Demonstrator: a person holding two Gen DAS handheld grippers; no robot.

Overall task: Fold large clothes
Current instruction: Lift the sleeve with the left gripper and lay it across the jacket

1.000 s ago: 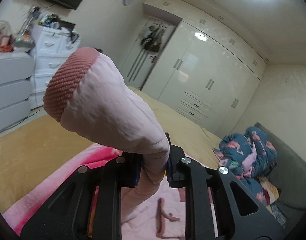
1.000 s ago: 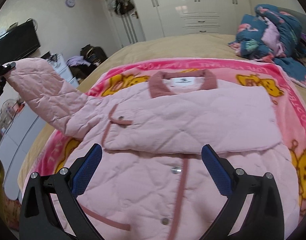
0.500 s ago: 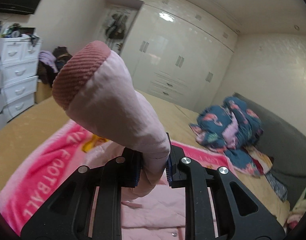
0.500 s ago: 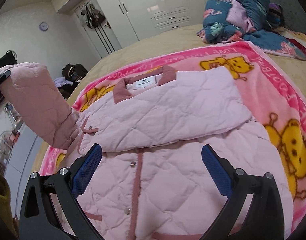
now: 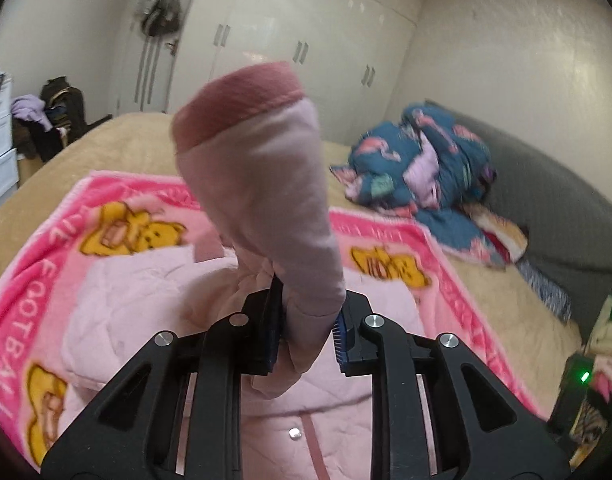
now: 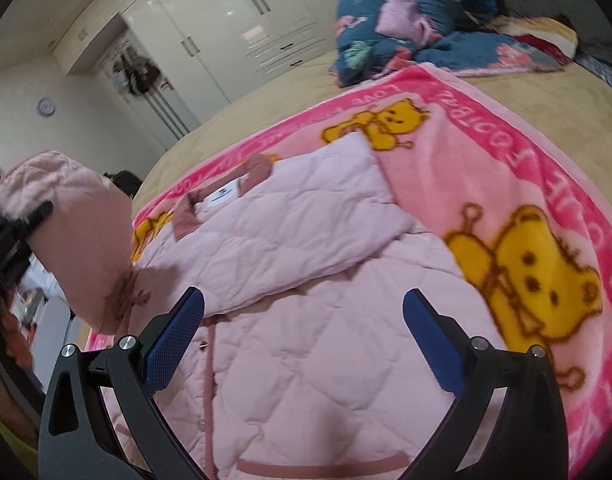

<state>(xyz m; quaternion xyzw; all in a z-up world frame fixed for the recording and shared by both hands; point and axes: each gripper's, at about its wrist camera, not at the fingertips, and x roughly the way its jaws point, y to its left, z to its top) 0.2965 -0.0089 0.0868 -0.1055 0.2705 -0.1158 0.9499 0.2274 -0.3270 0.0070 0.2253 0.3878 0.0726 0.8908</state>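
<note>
- Pink quilted jacket (image 6: 306,360) lies front-up on a blanket (image 6: 506,184) on the bed (image 6: 526,104); buttons done up as far as visible.
- Right tongs (image 6: 301,340): wide apart, nothing in them, hovering just over the jacket's lower front, w/ the placket running under the left pad.
- Left tongs (image 5: 308,328): clamped on the sleeve (image 5: 265,184) a bit below the cuff (image 5: 237,100); cuff end sticks up above the pads, rest of the sleeve hangs down toward the jacket body.
- In the right view that lifted sleeve sits at the far left, raised off the bed, beside the jacket's shoulder.
- Done, by the look of it: other sleeve (image 6: 289,228) already folded across the chest, lying flat below the collar (image 6: 225,196).
- Left to do, I'd judge: bring the held sleeve across too, then fold the body up. Roughly a third in.
- Farther off: bedding pile (image 6: 418,28) at the bed's far end, well apart from the jacket; wardrobe (image 6: 233,32) behind.
</note>
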